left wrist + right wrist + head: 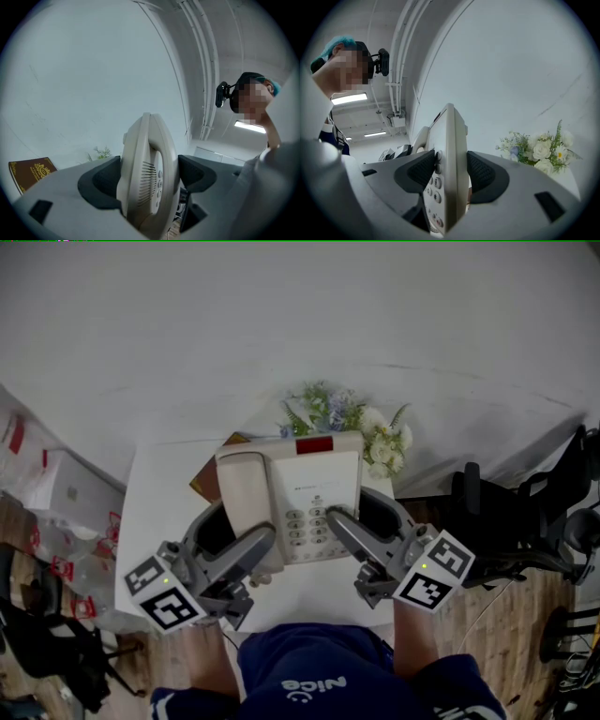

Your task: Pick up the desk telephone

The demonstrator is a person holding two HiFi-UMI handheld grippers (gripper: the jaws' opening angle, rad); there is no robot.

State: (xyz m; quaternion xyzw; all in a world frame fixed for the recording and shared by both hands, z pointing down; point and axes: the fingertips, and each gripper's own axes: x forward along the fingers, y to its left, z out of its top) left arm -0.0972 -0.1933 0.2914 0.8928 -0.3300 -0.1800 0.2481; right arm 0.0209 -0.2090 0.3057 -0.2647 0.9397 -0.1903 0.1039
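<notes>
The beige desk telephone (298,491) has its handset on the left, a keypad in the middle and a red strip at the far edge. I hold it between both grippers over the small white table (155,498). My left gripper (255,547) is shut on the handset side; in the left gripper view the telephone (149,164) stands edge-on between the dark pads (99,182). My right gripper (339,523) is shut on the keypad side. In the right gripper view its pads (483,174) press both faces of the telephone (451,140).
White and blue flowers (349,418) stand at the table's far edge, also visible as flowers (541,150). A brown book (202,480) lies under the telephone's far left corner. A black chair (525,512) stands to the right, boxes and bags (52,498) to the left.
</notes>
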